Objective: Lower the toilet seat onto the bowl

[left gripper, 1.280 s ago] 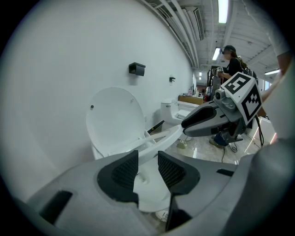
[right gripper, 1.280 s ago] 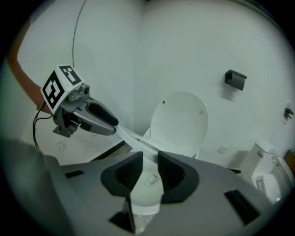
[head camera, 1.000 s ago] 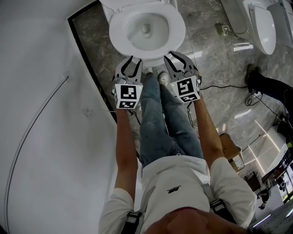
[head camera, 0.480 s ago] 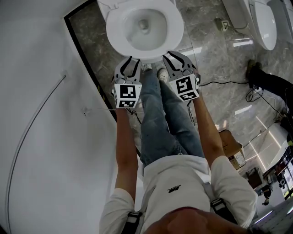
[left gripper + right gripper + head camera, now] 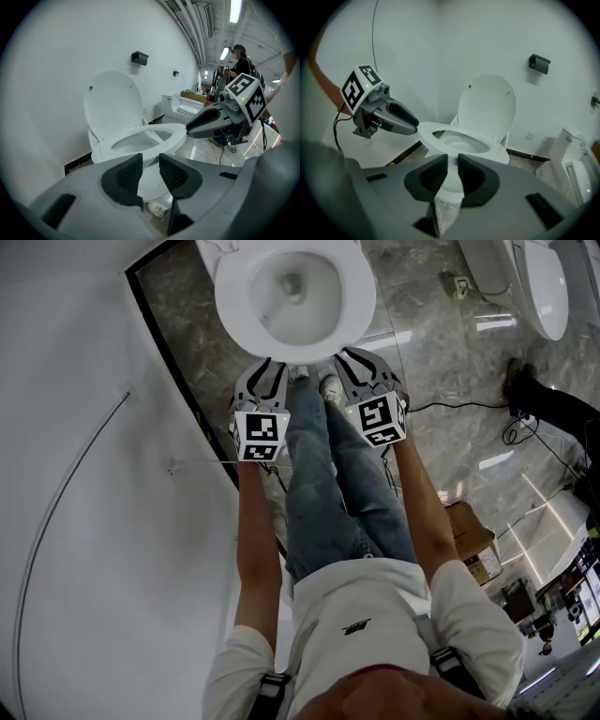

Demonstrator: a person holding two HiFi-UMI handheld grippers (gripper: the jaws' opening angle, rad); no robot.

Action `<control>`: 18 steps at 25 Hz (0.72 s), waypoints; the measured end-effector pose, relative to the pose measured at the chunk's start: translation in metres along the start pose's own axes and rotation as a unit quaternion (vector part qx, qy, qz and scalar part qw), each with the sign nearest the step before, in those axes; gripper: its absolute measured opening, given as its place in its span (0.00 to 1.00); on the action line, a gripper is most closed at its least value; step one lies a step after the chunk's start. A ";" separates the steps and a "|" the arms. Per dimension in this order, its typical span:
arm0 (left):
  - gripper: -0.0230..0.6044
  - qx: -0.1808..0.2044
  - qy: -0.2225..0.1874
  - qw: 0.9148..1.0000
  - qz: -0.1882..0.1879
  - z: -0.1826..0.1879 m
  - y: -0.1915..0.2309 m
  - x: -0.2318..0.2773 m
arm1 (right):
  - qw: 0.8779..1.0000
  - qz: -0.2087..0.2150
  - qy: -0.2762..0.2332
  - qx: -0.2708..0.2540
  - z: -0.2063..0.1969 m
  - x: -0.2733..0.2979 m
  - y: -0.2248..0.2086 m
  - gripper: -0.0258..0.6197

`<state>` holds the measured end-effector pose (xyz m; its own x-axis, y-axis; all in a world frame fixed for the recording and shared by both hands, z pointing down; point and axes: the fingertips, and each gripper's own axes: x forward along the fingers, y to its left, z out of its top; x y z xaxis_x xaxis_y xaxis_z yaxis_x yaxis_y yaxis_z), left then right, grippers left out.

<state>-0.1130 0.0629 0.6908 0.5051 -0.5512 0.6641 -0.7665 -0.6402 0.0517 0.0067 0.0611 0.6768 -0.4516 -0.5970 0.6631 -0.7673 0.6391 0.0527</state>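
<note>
The seat (image 5: 358,306) seems already down on the bowl (image 5: 281,310), so we hold the left tongs (image 5: 150,157), just narrowing, and the right tongs (image 5: 452,157), both apart and empty, clear in front of it.

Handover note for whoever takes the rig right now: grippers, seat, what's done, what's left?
Left hand-held gripper: open, jaws have just been closing a little, nothing between them; its tip is at the seat's front edge.
Right hand-held gripper: open, empty, also at the front edge.
Seat: lying about level over the bowl; I cannot tell whether it rests fully. Lid upright.
Left: confirm the seat sits flat, then pull both away.
</note>
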 end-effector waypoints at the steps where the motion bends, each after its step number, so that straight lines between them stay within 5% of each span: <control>1: 0.24 -0.002 0.001 1.000 0.000 -0.002 -0.001 0.000 | 1.000 0.001 0.002 0.001 -0.002 0.000 0.001 0.15; 18: 0.23 -0.015 0.036 0.999 -0.013 -0.038 -0.011 0.015 | 0.999 0.012 0.037 0.011 -0.038 0.014 0.013 0.14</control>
<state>-0.1123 0.0821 0.7287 0.4958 -0.4944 0.7140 -0.7657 -0.6368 0.0907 0.0080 0.0793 0.7154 -0.4365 -0.5433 0.7172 -0.7666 0.6418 0.0196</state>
